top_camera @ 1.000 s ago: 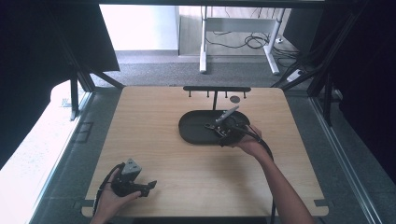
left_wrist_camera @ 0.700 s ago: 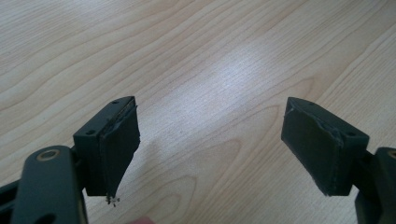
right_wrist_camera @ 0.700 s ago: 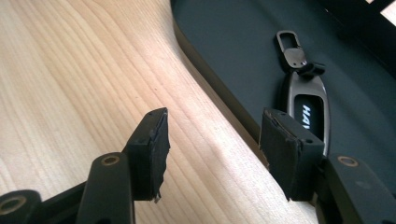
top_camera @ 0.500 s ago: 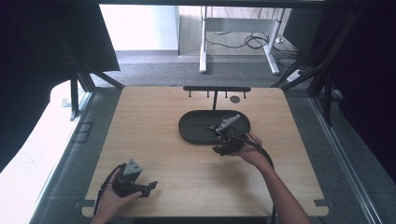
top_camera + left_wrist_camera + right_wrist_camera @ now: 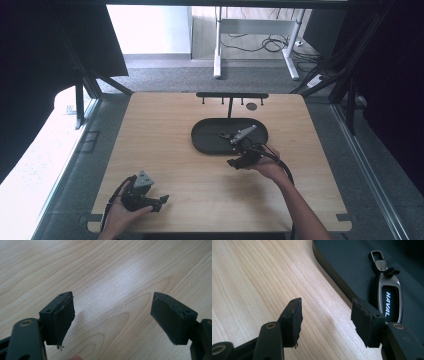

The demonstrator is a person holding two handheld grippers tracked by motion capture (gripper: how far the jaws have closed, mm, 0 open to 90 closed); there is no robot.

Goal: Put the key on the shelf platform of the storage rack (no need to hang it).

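A black oval tray (image 5: 210,145) sits at the middle of the wooden table, and a key fob (image 5: 224,135) lettered HAVAL (image 5: 389,300) lies in it with a metal clasp at its far end. My right gripper (image 5: 233,161) hovers at the tray's near edge (image 5: 332,287), pointing left over bare wood. Its jaws (image 5: 328,307) are open with nothing between them, and the fob lies just beyond the right jaw. My left gripper (image 5: 161,200) rests near the table's front left. It is open wide (image 5: 113,302) over bare wood, holding nothing.
A black rack with several small hooks (image 5: 231,95) stands behind the tray at the table's far edge. A small dark disc (image 5: 251,106) lies beside it. Bare tabletop (image 5: 165,135) stretches left of the tray. A cable trails from the right gripper along the forearm.
My right gripper has drawn back from over the tray toward the person and now sits at the tray's near edge. The left gripper has stayed put.
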